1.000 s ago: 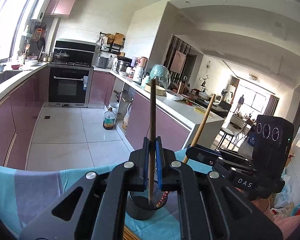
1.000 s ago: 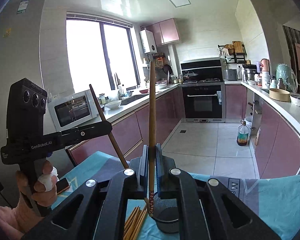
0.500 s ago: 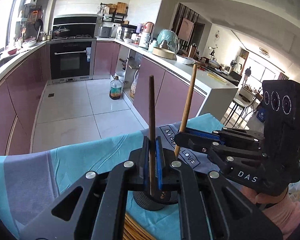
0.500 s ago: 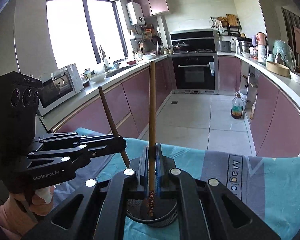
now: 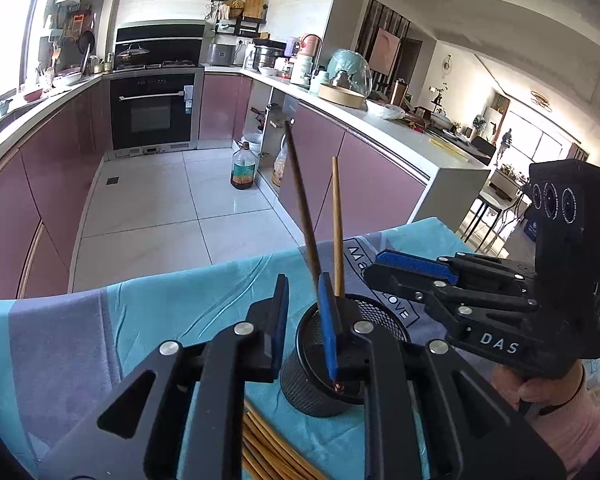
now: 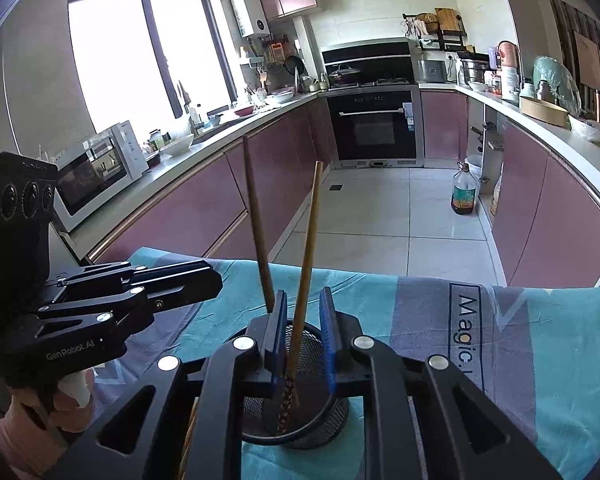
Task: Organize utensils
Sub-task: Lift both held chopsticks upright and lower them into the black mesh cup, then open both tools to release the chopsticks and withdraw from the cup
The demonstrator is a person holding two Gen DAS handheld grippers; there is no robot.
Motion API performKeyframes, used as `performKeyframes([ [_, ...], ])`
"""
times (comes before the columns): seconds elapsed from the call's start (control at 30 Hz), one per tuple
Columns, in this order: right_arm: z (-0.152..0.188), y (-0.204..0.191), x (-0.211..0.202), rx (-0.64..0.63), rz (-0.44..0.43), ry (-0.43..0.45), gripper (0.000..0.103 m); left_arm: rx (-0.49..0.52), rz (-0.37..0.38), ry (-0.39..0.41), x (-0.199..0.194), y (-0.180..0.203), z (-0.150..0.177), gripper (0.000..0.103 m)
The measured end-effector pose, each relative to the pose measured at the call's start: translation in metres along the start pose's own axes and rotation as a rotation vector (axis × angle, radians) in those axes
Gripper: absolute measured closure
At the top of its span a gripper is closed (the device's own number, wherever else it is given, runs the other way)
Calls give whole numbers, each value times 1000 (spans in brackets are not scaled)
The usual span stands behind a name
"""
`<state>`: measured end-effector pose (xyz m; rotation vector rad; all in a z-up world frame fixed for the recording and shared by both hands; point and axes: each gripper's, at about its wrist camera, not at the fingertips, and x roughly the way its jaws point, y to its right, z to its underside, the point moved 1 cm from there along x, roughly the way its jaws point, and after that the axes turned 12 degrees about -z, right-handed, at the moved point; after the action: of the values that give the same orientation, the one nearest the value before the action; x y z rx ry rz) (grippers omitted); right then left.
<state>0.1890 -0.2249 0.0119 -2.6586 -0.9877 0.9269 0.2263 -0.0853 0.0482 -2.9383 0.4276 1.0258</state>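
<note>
A black mesh cup [image 5: 312, 384] [image 6: 320, 412] stands on the teal cloth [image 5: 172, 312] under both grippers. My left gripper [image 5: 304, 316] is opening. A dark chopstick [image 5: 300, 200] leans loose on its right pad, with its tip down in the cup. My right gripper [image 6: 303, 332] is opening too. A light chopstick [image 6: 306, 248] stands free between its pads, its patterned end in the cup. Each view also shows the other stick, the light chopstick [image 5: 337, 224] and the dark chopstick [image 6: 256, 220], and the other gripper, the right [image 5: 380, 272] and the left [image 6: 216, 280].
Several loose chopsticks [image 5: 268, 452] [image 6: 190, 432] lie on the cloth just in front of the cup. Beyond the table's far edge are a tiled floor, purple cabinets, an oven [image 6: 374, 128] and an oil bottle [image 6: 464, 192]. A person's hands hold both gripper handles.
Both grippers have come down over the cup, and their jaws have parted. The two chopsticks, which were clamped upright before, now lean loose inside the cup.
</note>
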Motion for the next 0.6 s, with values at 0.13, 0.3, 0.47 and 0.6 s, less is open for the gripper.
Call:
performKeyframes([
  [0.13,7,-12,-27,-19,-40,60,74,2,-51,38,-15,-10,17,69],
  [0.3,25,-44,-48,-100,-115,69,66,15,-102,71,-41,-22,45,62],
  [0.47,59,-67,-33,-135,-155,-34,65,11,-150,48,-56,-36,78,57],
  [0.6,91,-70,-3,-106,-164,-156,65,14,-168,-15,-54,-43,110,56],
])
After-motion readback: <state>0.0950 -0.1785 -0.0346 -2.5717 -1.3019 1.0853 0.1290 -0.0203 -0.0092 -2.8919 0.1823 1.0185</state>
